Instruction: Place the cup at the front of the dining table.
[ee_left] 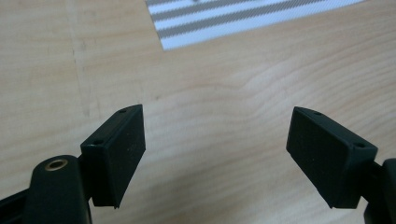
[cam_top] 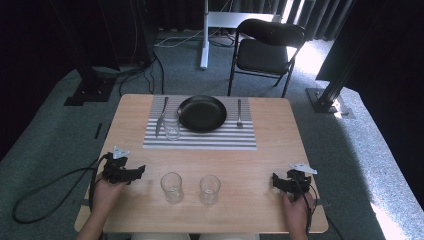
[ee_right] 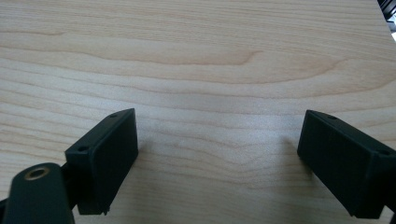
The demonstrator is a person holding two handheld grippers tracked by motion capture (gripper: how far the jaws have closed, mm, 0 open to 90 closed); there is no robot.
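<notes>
Near the table's front edge, two empty glasses are standing upright, mouths up, side by side between the hands. The left gripper is resting left of them, jaws spread wide and aiming right; the right gripper is lying well apart, jaws gaping, pointing left. Beyond, a third glass is sitting on the striped placemat.

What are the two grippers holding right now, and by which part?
Nothing. The left gripper and right gripper both stand open over bare table, jaws wide apart with only wood between them. The two near glasses stand untouched between them.
</notes>
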